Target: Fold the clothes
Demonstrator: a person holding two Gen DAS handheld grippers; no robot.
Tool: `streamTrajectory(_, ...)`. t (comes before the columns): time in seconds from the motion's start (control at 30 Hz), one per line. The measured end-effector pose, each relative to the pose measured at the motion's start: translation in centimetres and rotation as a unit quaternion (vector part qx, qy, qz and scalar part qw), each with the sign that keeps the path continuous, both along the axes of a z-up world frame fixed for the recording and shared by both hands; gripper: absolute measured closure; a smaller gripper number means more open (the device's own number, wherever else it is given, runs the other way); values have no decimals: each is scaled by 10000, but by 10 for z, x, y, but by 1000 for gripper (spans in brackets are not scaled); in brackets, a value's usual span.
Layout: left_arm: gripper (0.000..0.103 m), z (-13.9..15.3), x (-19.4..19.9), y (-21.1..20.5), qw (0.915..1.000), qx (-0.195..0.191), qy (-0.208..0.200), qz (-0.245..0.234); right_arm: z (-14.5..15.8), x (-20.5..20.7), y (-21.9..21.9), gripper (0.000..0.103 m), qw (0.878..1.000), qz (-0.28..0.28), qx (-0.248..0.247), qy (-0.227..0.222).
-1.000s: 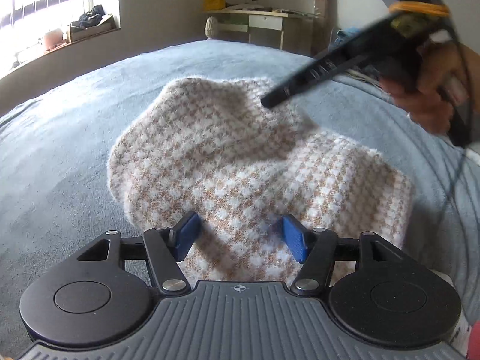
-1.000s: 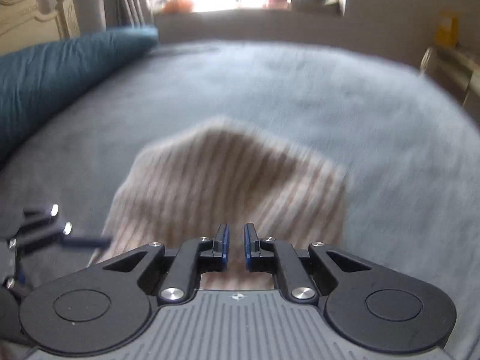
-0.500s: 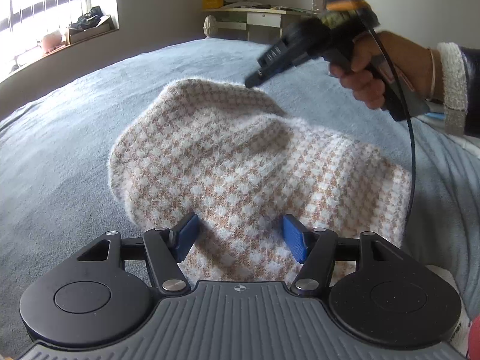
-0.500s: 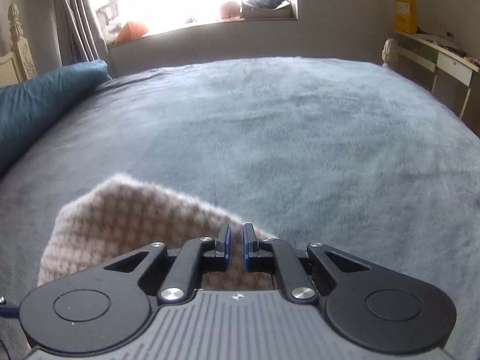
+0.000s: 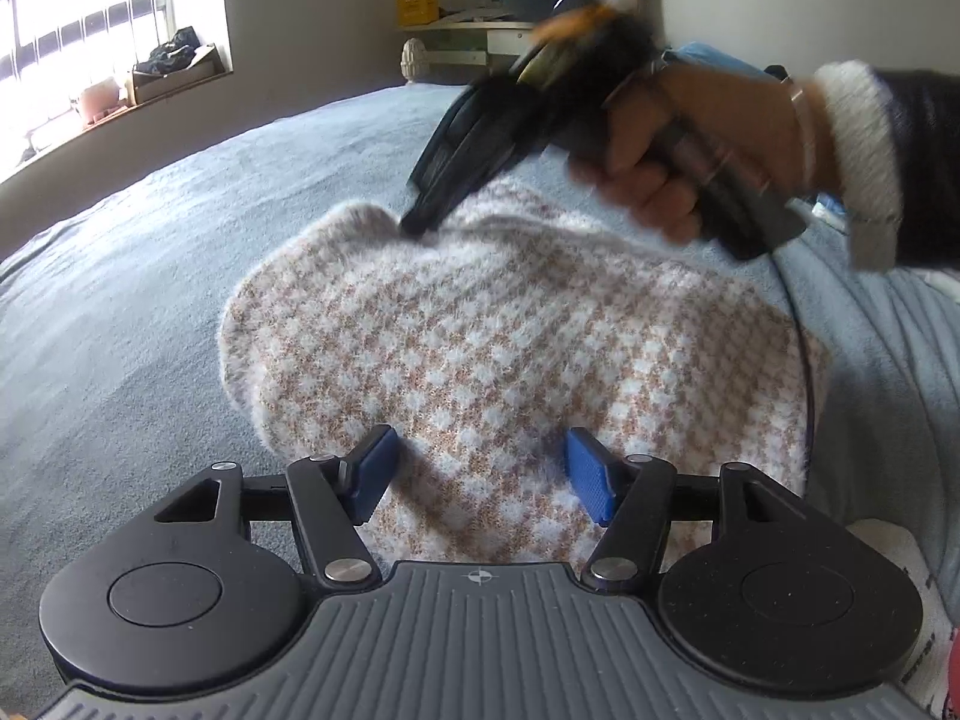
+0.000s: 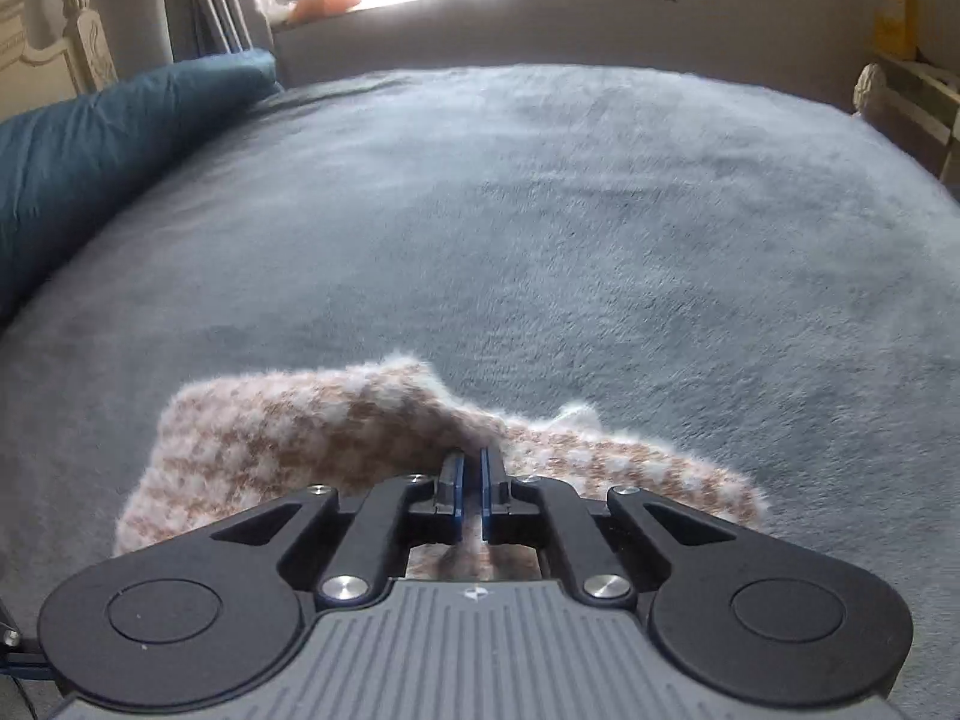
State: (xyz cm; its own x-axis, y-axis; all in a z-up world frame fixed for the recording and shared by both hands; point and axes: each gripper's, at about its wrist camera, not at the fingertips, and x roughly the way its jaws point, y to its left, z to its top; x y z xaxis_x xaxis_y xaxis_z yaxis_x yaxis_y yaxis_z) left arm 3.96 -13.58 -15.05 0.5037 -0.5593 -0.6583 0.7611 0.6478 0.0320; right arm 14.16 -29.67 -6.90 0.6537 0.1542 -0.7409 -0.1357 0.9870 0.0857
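We pinch the far edge of the fuzzy sweater (image 5: 516,348) on the bed (image 6: 540,228) with our closed right hand-held gripper (image 6: 471,480), while our open left hand-held gripper (image 5: 480,474) waits over its near edge.

A grey-blue bed (image 6: 600,240) carries a checked sweater (image 5: 510,360) (fuzzy, tan-and-white) and a teal pillow (image 6: 90,144).

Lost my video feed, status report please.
Left gripper open over knit garment. Right gripper shut on its far edge. Nothing in the way.
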Motion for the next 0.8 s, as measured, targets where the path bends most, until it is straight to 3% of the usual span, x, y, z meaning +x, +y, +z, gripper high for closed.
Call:
streamTrajectory(0.1,41,0,0,1,10000,-22,4,-35,40,-34,-12,98,9995,72,41,-294)
streamTrajectory(0.17,41,-1,1,2,10000,-43,-7,-59,53,-60,-15,98,9994,231,132,-241)
streamTrajectory(0.23,41,-2,1,3,9999,-66,-11,-81,36,-77,-13,98,9994,293,-85,183)
streamTrajectory(0.3,41,-3,0,2,9998,-72,-42,-184,-6,-87,-12,98,9966,303,-400,659)
streamTrajectory(0.33,41,-3,0,0,9996,-28,-118,-237,-24,-91,-12,98,9953,304,-503,768)
streamTrajectory(0.4,40,-2,-2,-2,9992,100,-249,-289,-25,-98,-14,97,9973,247,-423,556)
streamTrajectory(0.47,40,-1,3,2,9994,59,-160,-299,1,-97,-17,96,9977,145,-28,662)
streamTrajectory(0.6,40,-1,8,6,9995,-1,-1,-328,38,-133,-4,96,9881,1305,466,669)
streamTrajectory(0.7,40,-1,8,7,9993,-13,52,-377,14,-160,17,97,9729,1914,636,1132)
streamTrajectory(0.8,40,-5,9,6,9985,161,13,-528,-45,-167,41,99,9758,1660,432,1354)
